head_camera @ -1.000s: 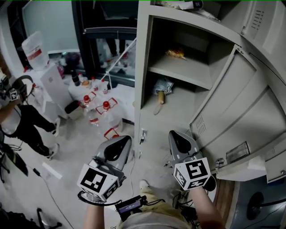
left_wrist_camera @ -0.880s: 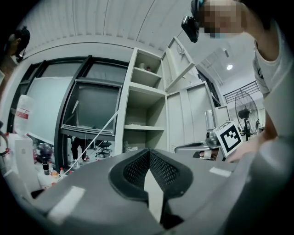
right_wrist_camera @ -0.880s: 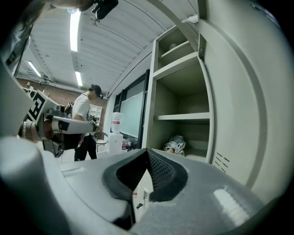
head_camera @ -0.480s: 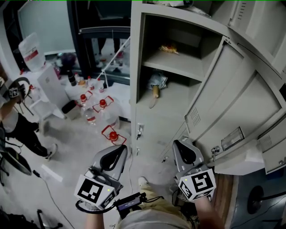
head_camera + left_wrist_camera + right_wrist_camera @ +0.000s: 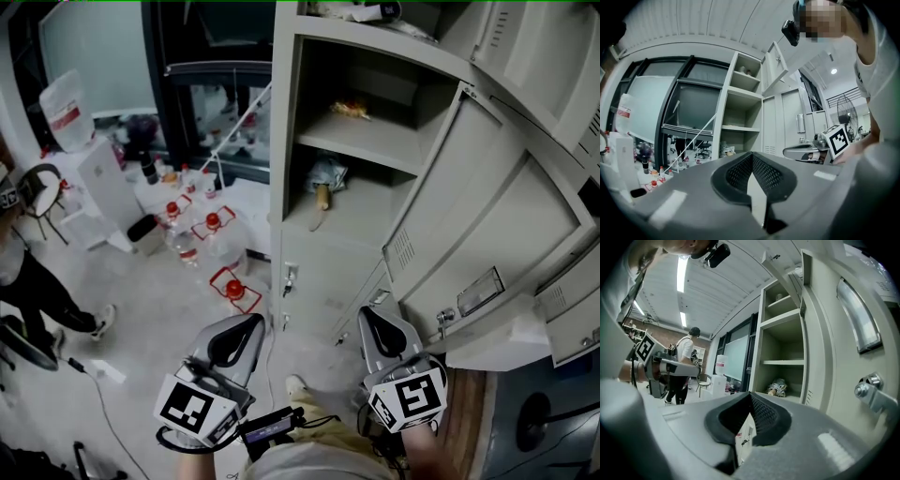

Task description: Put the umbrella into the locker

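Nearest the camera, the left gripper (image 5: 251,323) and the right gripper (image 5: 368,316) are held side by side, low in the head view, both pointing level toward the locker (image 5: 314,277). Each carries its marker cube at the rear. In each gripper view the two jaws meet at their tips, fully closed, with nothing between them; both grippers are empty.

The locker stands just ahead, its door (image 5: 487,225) swung wide to the right, beside the right gripper. The umbrella (image 5: 323,183) is already inside: folded, it lies on the floor of the lower open compartment, its pale wooden handle toward the opening. On the shelf (image 5: 370,141) above rests a small yellowish item (image 5: 349,110), too small to identify.

To the left of the locker, red-capped bottles (image 5: 214,234) stand on the floor. Beyond them is a white water dispenser (image 5: 98,178) against dark-framed glazing. A person (image 5: 42,291) in dark trousers appears at the far left edge.
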A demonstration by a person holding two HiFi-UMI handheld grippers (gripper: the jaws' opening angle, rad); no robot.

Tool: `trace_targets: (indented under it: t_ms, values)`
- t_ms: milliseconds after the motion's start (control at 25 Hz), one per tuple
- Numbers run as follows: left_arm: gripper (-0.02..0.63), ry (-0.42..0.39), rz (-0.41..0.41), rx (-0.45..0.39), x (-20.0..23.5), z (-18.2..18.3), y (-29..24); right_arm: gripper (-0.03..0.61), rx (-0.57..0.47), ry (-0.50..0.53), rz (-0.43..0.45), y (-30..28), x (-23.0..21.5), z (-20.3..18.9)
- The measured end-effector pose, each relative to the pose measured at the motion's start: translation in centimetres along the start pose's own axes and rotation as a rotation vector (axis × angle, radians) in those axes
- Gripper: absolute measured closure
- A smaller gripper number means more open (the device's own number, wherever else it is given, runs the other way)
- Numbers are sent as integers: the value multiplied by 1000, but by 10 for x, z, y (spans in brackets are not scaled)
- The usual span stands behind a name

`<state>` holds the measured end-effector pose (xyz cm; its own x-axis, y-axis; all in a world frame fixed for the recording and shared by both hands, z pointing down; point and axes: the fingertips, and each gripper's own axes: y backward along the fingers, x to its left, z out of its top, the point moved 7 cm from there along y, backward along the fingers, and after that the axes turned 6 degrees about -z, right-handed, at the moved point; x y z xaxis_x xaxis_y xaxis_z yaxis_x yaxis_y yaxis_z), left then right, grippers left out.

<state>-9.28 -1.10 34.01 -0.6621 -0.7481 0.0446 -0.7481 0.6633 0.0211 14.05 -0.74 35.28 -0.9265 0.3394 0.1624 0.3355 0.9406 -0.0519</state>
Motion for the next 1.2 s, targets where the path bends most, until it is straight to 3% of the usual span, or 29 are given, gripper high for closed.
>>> trace_targets:
  t_ms: [1200]
  values:
    - [598,-10,-64,-38,-14,6,0,578,-42,-15,-23,14,6,16]
